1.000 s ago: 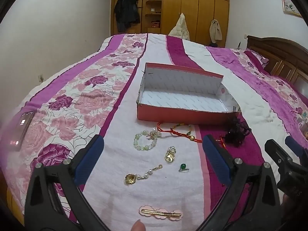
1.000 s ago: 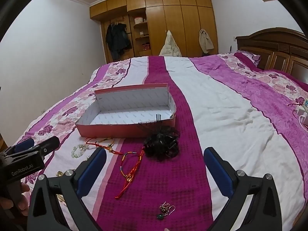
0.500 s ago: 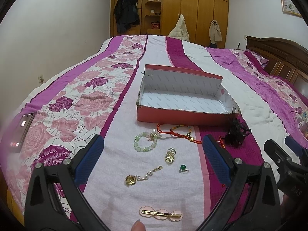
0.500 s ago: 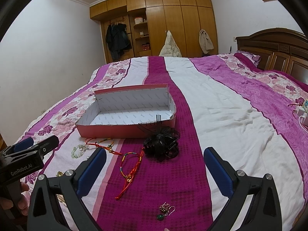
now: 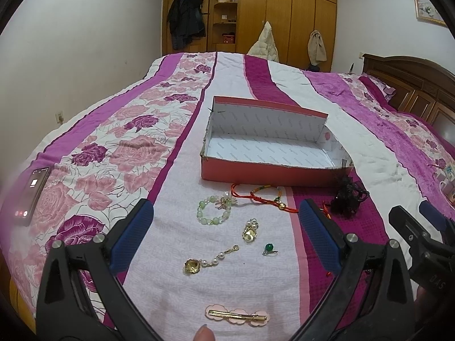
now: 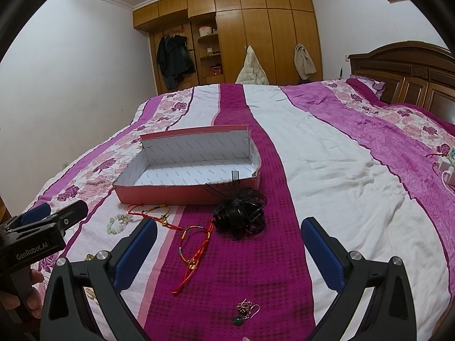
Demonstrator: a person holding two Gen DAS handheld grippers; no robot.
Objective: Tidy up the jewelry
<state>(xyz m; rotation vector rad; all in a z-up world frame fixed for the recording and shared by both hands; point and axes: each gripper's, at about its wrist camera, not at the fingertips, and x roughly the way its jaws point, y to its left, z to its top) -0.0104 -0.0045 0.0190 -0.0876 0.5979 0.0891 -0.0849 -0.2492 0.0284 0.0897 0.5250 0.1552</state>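
An open pink box with a white inside sits on the bed; it also shows in the right wrist view. In front of it lie a green bead bracelet, a red cord bracelet, a gold pearl charm, a green ring, a gold pearl pendant, a pink hair clip and a black hair flower. My left gripper is open above these. My right gripper is open above a multicolour cord bracelet, with green earrings nearer me.
A phone lies at the bed's left edge. A wooden headboard is on the right, a wardrobe at the back. White chargers lie at the far right of the bedspread.
Both views have shifted only slightly; the jewelry and box lie where they were. Both grippers stay open.
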